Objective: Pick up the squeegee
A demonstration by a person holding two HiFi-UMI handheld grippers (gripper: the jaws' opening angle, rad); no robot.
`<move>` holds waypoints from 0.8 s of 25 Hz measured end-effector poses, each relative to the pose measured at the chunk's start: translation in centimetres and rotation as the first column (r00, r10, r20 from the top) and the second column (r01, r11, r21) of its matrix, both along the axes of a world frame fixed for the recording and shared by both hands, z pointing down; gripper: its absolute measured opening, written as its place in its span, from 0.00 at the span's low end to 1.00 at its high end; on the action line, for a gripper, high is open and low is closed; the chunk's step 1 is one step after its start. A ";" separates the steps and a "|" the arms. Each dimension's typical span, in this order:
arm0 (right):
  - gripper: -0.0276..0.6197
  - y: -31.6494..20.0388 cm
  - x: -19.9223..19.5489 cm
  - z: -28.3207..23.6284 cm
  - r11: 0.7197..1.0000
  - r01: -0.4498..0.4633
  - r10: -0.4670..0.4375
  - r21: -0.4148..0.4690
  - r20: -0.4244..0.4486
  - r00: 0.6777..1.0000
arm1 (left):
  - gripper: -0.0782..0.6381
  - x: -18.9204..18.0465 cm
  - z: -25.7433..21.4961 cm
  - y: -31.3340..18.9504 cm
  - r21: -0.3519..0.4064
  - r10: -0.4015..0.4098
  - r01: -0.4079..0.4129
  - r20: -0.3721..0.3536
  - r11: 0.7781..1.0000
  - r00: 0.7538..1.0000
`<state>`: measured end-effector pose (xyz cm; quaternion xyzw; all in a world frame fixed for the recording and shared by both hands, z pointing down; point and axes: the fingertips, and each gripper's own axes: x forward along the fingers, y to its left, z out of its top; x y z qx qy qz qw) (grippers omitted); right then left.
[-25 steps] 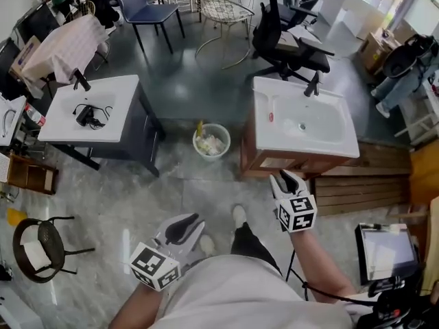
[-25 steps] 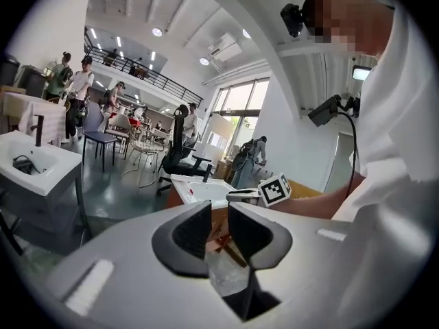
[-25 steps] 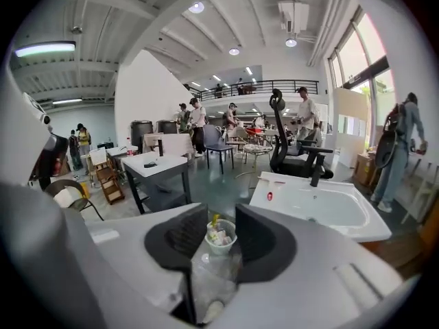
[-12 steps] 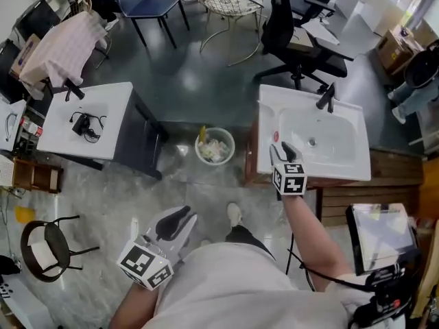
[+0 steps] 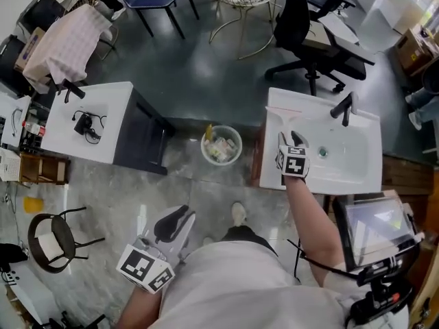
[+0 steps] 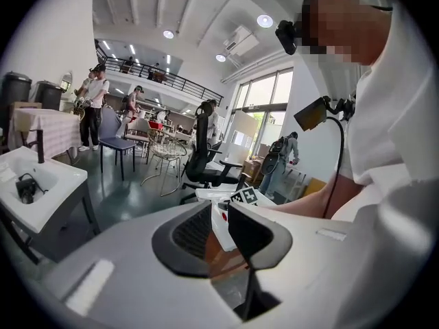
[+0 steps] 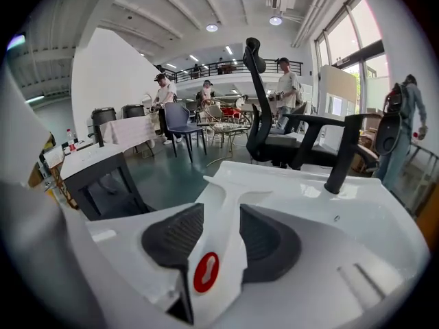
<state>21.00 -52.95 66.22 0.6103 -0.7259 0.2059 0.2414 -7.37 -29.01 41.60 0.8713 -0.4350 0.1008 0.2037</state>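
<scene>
Right gripper view: white T-shaped squeegee [image 7: 233,192], red-tagged, between opening right tongs [image 7: 221,228]; left tongs [image 6: 219,212] released.

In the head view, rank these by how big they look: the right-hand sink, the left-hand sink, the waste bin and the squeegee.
1. Right-hand sink
2. Left-hand sink, somewhat smaller
3. Waste bin, though it sits lower, on the floor
4. Squeegee, thin and slight

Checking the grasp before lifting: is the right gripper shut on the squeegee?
Not shut: the right gripper is opening its jaws astride the squeegee handle, lying on the sink.
</scene>
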 end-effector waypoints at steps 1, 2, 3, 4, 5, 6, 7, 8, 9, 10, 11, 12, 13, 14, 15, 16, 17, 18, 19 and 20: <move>0.28 -0.7 0.0 0.4 1.000 0.000 0.000 -0.003 0.006 1.000 | 0.22 0.0 0.1 -0.3 -0.003 -0.012 0.012 0.003 1.000 1.000; 0.28 -1.4 0.0 0.8 1.000 -0.002 0.002 -0.006 0.010 1.000 | 0.22 0.0 0.2 -0.6 -0.007 -0.023 0.023 0.006 1.000 1.000; 0.28 -2.0 0.1 1.2 1.000 -0.005 0.005 -0.011 0.012 1.000 | 0.22 -0.1 0.2 -0.9 -0.011 -0.032 0.032 0.010 0.999 0.999; 0.28 -2.5 0.1 1.6 1.000 -0.009 0.009 -0.016 0.010 1.000 | 0.22 -0.1 0.2 -1.1 -0.014 -0.041 0.041 0.014 0.999 0.999; 0.28 -3.0 0.2 1.9 1.000 -0.012 0.012 -0.021 0.008 1.000 | 0.22 -0.1 0.2 -1.3 -0.016 -0.048 0.048 0.018 0.999 0.999; 0.28 -3.5 0.4 2.3 1.000 -0.014 0.014 -0.025 0.006 1.000 | 0.22 -0.1 0.2 -1.5 -0.016 -0.055 0.056 0.021 0.998 0.998; 0.28 -3.9 0.4 2.6 0.999 -0.015 0.015 -0.029 0.004 1.000 | 0.22 -0.1 0.2 -1.8 -0.016 -0.063 0.063 0.025 0.998 0.998; 0.28 -4.3 0.5 2.9 0.999 -0.016 0.016 -0.032 0.002 1.000 | 0.22 -0.2 0.2 -1.9 -0.016 -0.071 0.071 0.028 0.997 0.997; 0.28 -4.6 0.5 3.2 0.999 -0.017 0.017 -0.036 0.000 1.000 | 0.22 -0.3 0.2 -2.1 -0.017 -0.079 0.080 0.031 0.997 0.996; 0.28 -4.7 0.5 3.4 0.999 -0.021 0.021 -0.040 -0.002 1.000 | 0.22 -0.4 0.2 -2.2 -0.019 -0.088 0.089 0.032 0.996 0.996; 0.27 -4.9 0.5 3.6 0.999 -0.029 0.028 -0.044 -0.005 1.000 | 0.22 -0.6 0.2 -2.3 -0.021 -0.096 0.097 0.033 0.995 0.995; 0.27 -4.9 0.7 3.7 0.998 -0.040 0.040 -0.046 -0.009 0.999 | 0.22 -0.8 0.2 -2.3 -0.022 -0.103 0.104 0.034 0.994 0.994; 0.25 -4.9 0.8 3.7 0.998 -0.054 0.053 -0.045 -0.012 0.999 | 0.22 -1.0 0.2 -2.3 -0.023 -0.108 0.109 0.035 0.994 0.993; 0.24 -4.9 0.9 3.7 0.997 -0.068 0.068 -0.043 -0.014 0.998 | 0.22 -1.2 0.2 -2.3 -0.023 -0.112 0.113 0.036 0.993 0.993; 0.23 -4.9 1.1 3.6 0.996 -0.082 0.082 -0.042 -0.015 0.997 | 0.22 -1.3 0.2 -2.3 -0.023 -0.114 0.115 0.036 0.993 0.993; 0.22 -4.9 1.4 3.7 0.995 -0.092 0.092 -0.040 -0.014 0.996 | 0.22 -1.4 0.2 -2.2 -0.022 -0.116 0.116 0.037 0.993 0.993; 0.21 -4.9 1.5 3.8 0.995 -0.096 0.096 -0.039 -0.012 0.995 | 0.22 -1.5 0.2 -2.2 -0.022 -0.116 0.117 0.038 0.993 0.993; 0.20 -4.9 1.7 3.8 0.995 -0.097 0.097 -0.037 -0.010 0.995 | 0.22 -1.6 0.3 -2.1 -0.021 -0.116 0.117 0.039 0.993 0.992; 0.20 -4.9 1.8 3.8 0.995 -0.096 0.096 -0.036 -0.009 0.995 | 0.22 -1.7 0.2 -2.0 -0.021 -0.116 0.117 0.039 0.993 0.992; 0.20 -4.8 2.0 3.8 0.995 -0.096 0.096 -0.034 -0.007 0.995 | 0.22 -1.8 0.2 -2.0 -0.019 -0.115 0.116 0.039 0.993 0.993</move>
